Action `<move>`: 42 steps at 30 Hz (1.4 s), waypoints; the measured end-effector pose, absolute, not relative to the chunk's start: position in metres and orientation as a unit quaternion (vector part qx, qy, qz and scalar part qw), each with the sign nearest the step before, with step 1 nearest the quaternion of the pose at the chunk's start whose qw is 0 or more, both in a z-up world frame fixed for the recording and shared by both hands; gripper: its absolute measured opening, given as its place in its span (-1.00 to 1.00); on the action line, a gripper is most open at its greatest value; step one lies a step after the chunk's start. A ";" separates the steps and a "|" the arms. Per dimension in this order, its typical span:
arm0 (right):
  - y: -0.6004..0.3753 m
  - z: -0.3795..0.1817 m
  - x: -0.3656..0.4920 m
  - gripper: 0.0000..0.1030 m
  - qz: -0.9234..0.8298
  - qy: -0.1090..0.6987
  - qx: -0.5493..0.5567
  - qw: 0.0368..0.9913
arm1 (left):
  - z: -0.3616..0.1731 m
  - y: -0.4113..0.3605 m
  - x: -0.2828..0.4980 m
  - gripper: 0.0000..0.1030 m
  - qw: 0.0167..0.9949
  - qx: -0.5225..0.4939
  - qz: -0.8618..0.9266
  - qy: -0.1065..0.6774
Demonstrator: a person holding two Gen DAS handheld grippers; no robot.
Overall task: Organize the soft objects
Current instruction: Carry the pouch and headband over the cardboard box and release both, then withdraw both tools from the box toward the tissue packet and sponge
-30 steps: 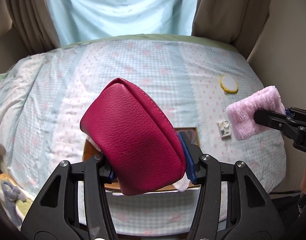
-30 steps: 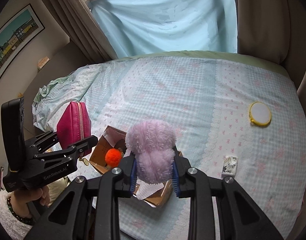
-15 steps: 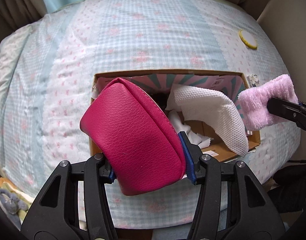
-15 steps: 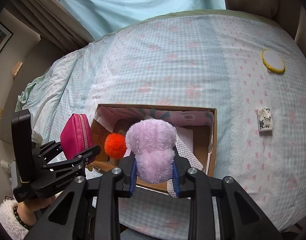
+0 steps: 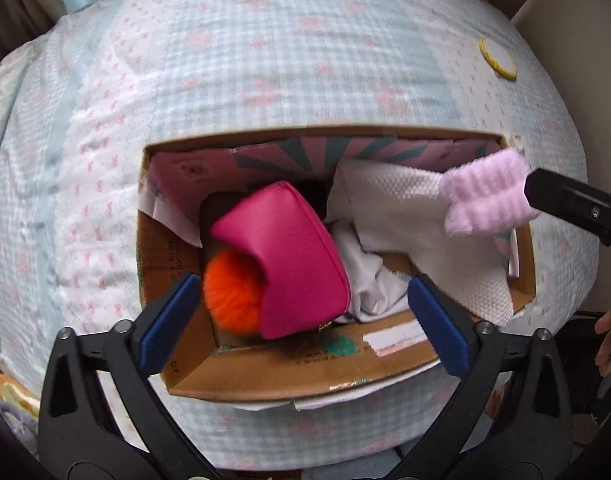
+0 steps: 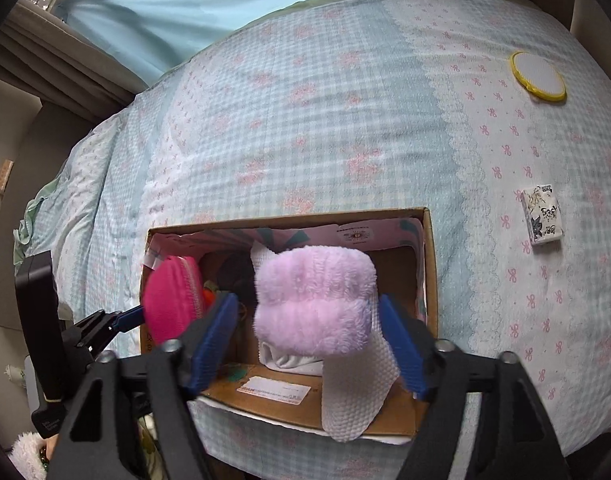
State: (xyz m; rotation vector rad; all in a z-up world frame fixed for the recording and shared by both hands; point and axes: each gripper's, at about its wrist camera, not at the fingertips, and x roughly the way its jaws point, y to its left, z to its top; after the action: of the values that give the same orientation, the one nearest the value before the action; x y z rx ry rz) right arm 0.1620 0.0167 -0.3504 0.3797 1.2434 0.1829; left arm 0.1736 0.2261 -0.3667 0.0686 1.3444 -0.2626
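Note:
An open cardboard box sits on the bed near its front edge; it also shows in the right wrist view. My left gripper is open above the box's left half. The magenta pouch is free of it and lies on an orange pompom in the box. My right gripper is open above the box's right half. The fluffy pink cloth sits between its fingers, apart from both blue pads, over a white textured cloth.
A pale blue checked bedspread covers the bed. A round yellow-rimmed disc and a small printed packet lie at the right of the bed. Curtains hang at the far end. A white crumpled cloth is in the box.
Both grippers moved down over the box and opened. The magenta pouch dropped from the left gripper into the box. The pink cloth is loose from the right gripper's pads.

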 end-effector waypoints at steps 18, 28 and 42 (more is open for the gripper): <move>0.011 -0.340 0.155 1.00 0.090 0.559 0.178 0.805 | -0.337 0.255 0.168 1.00 0.781 0.012 -0.083 0.619; 0.017 -0.274 0.134 1.00 0.095 0.519 0.135 0.838 | -0.261 0.253 0.149 1.00 0.818 0.035 -0.067 0.570; -0.014 -0.160 0.076 1.00 0.024 0.436 0.055 0.898 | -0.153 0.210 0.128 1.00 0.873 0.056 -0.093 0.476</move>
State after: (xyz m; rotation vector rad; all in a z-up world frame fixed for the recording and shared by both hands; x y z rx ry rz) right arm 0.0763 -0.0144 -0.1604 0.1130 0.9019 0.0497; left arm 0.1277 0.2097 -0.1532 0.1176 0.9954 -0.1934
